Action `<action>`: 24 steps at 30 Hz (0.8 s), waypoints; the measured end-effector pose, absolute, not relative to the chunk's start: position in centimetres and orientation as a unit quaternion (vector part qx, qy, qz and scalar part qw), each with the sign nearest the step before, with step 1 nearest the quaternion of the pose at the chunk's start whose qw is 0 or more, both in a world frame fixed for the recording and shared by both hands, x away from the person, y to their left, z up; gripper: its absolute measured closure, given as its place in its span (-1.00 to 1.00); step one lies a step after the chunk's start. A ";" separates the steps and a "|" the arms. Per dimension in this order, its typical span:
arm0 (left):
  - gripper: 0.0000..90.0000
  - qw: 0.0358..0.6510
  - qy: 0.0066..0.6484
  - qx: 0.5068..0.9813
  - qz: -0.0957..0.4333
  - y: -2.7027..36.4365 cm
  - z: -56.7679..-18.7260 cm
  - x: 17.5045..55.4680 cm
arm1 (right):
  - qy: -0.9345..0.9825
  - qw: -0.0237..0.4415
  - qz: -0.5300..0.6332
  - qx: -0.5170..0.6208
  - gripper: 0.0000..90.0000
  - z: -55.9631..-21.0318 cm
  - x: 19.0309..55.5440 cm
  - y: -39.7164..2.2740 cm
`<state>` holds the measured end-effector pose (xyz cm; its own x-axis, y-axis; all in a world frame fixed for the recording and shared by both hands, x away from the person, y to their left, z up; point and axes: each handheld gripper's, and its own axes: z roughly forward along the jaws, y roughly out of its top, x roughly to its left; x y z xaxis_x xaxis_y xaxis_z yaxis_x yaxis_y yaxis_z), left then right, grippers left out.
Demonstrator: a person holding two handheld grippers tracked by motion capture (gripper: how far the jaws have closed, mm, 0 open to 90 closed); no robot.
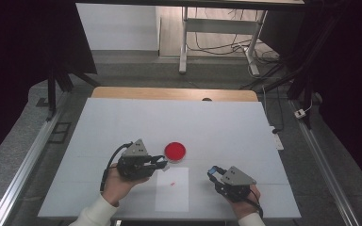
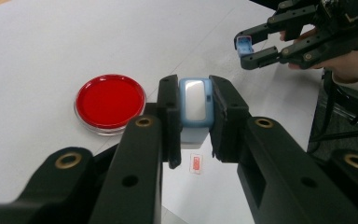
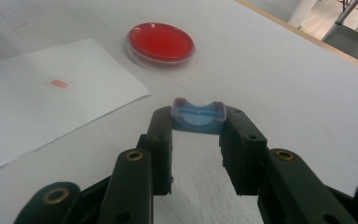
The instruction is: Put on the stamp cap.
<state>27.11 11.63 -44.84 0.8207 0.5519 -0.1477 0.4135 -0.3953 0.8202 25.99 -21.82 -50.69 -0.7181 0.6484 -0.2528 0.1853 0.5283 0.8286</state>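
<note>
The left gripper (image 2: 193, 116) has its jaws squeezed tight on a little blue stamp (image 2: 195, 106). The right gripper (image 3: 197, 126) pinches the stamp's blue cap (image 3: 198, 116) in its closed jaws. The cap is off, so the stamp looks ready to use. A red ink dish (image 1: 175, 151) sits at 1 o'clock from the left gripper on the white tabletop (image 1: 217, 122). A sheet of paper (image 1: 172, 193) with a small red mark (image 1: 172, 183) lies at 4 o'clock. Next, I think, the stamp needs to go down straight onto the ink or the paper.
</note>
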 end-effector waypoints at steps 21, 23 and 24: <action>0.67 0.467 0.287 0.834 0.070 11.1 -45.0 27.1 | 0.830 0.266 0.428 0.240 0.44 -50.8 25.9 -19.9; 0.67 0.467 0.286 0.834 0.070 11.1 -45.0 27.1 | 0.829 0.263 0.431 0.241 0.44 -50.8 25.8 -19.7; 0.67 0.467 0.285 0.834 0.070 11.0 -45.0 27.0 | 0.828 0.262 0.434 0.239 0.44 -50.8 25.8 -19.6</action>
